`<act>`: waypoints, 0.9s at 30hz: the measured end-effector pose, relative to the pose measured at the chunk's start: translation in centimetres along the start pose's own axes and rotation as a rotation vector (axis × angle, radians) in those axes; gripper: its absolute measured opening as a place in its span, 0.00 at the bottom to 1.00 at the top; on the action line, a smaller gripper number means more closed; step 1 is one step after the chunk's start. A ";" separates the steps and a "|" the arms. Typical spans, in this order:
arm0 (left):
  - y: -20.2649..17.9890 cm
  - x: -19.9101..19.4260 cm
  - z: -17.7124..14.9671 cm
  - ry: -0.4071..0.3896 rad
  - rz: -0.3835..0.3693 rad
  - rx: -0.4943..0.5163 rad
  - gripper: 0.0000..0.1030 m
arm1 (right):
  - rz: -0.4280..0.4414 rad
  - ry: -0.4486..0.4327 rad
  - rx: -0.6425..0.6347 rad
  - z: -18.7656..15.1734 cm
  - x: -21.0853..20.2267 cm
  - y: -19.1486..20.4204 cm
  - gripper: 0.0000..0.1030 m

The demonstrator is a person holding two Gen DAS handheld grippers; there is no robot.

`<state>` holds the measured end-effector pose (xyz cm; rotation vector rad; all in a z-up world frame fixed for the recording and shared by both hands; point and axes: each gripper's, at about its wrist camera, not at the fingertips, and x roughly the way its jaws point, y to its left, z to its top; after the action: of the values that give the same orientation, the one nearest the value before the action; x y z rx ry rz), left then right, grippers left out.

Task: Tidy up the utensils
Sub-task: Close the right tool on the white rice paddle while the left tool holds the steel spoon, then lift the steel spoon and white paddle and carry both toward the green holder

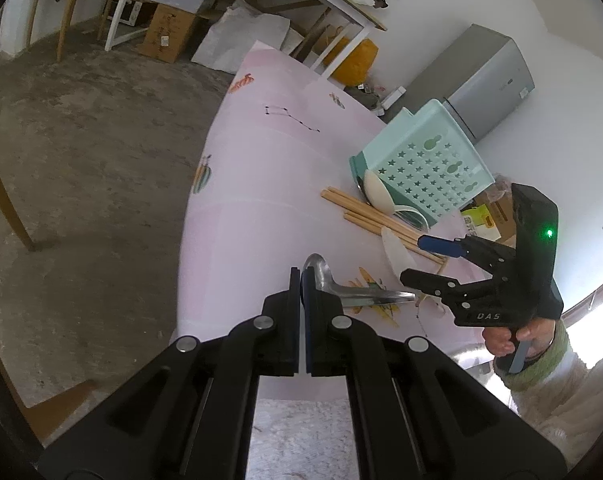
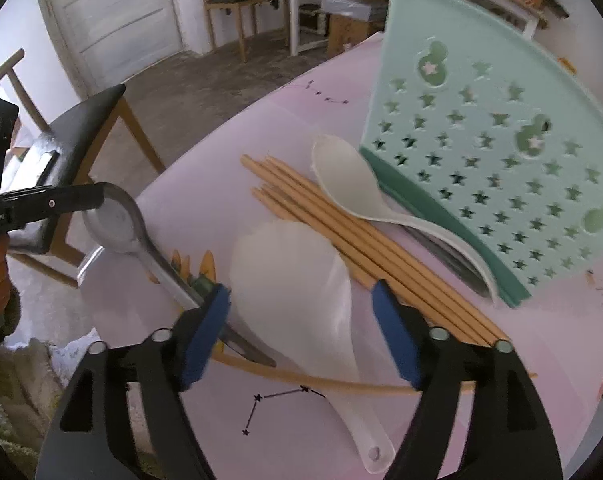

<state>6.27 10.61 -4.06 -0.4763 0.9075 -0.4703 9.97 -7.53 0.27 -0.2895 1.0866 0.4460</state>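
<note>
Two grippers work the pink table [image 1: 261,184]: left gripper [image 1: 301,280] clamps shut on the metal spoon [image 1: 321,270]; right gripper [image 2: 301,312], jaws spread, straddles the white rice paddle [image 2: 293,280] beside the chopsticks [image 2: 341,232]; close squarely on the paddle alone.

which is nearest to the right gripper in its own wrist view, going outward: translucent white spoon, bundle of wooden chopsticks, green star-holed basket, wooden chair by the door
1. Translucent white spoon: lies between the open fingers of the right gripper.
2. Bundle of wooden chopsticks: just beyond it, running past the right finger.
3. Green star-holed basket: tipped on its side, upper right.
4. Wooden chair: across the floor, at the top.
</note>
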 end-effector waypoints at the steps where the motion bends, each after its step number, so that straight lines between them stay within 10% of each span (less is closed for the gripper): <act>1: 0.2 -0.2 0.0 0.000 0.007 0.002 0.00 | 0.011 0.012 0.003 0.6 0.2 -0.1 0.73; 19: 1.8 -3.0 -0.4 -0.028 0.085 -0.014 0.00 | 0.038 0.047 -0.029 1.8 3.7 0.2 0.63; 27: 1.1 -3.7 -0.2 -0.048 0.109 -0.009 0.00 | 0.056 -0.107 0.038 1.2 0.4 -2.1 0.63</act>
<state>4.34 13.59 -2.46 -0.4420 0.8844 -0.3541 12.08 -8.73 0.42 -0.1999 0.9995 0.4844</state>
